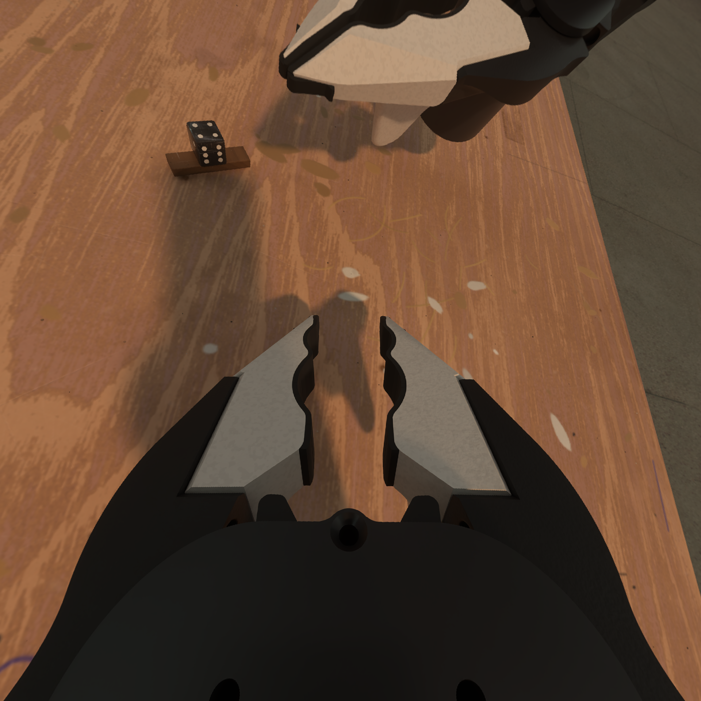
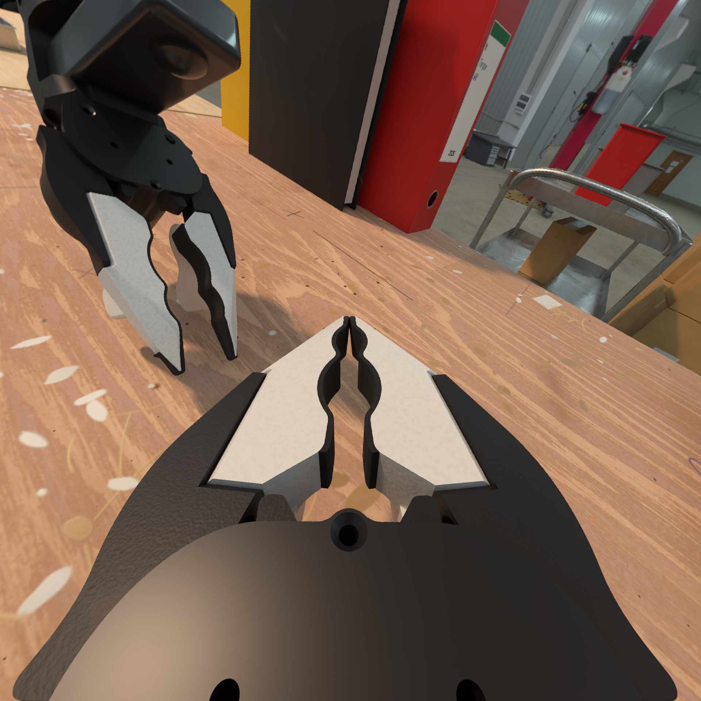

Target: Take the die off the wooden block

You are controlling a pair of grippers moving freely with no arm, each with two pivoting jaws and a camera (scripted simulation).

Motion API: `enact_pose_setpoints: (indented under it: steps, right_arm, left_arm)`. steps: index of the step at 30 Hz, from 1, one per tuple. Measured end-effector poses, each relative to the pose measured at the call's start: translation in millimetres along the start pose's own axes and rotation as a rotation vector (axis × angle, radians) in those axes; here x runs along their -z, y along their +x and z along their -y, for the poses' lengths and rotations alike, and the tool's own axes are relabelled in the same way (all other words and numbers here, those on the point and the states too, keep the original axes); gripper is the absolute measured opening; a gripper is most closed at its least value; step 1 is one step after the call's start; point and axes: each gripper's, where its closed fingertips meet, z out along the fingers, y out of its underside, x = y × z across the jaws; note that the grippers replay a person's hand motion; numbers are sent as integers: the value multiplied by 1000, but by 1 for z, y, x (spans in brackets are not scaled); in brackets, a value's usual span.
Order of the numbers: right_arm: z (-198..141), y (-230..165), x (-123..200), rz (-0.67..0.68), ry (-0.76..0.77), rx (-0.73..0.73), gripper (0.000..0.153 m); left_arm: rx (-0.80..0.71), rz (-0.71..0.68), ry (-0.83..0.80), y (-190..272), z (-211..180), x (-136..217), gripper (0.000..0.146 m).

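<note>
A black die (image 1: 206,142) with white pips sits on a small flat brown wooden block (image 1: 186,161) on the wooden table, in the upper left of the left wrist view. My left gripper (image 1: 349,320) is open and empty, well short of the die and to its right; it also shows in the right wrist view (image 2: 205,360), open, tips near the table. My right gripper (image 2: 349,320) is shut and empty; it shows in the left wrist view (image 1: 290,74) above the table, to the right of the die. The die and block are not in the right wrist view.
A black binder (image 2: 315,98), a red binder (image 2: 409,125) and a yellow one (image 2: 235,76) stand at the table's far edge. The table edge (image 1: 599,227) runs along the right. Beyond it stands a metal trolley (image 2: 591,212) with a cardboard box (image 2: 554,250).
</note>
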Motion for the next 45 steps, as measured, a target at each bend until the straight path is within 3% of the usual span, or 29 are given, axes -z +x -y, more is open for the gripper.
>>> enact_pose_setpoints:
  steps: [8,27,45]
  right_arm:
    - [-3,-6,-3,8,-30,49,0]
    - [0,-1,0,7,-2,-4,0]
    - [8,14,9,-1,87,-151,0]
  left_arm:
    - [4,0,1,0,0,0,33]
    - [12,1,-2,-1,0,0,35]
    - [21,-4,0,-2,0,0,35]
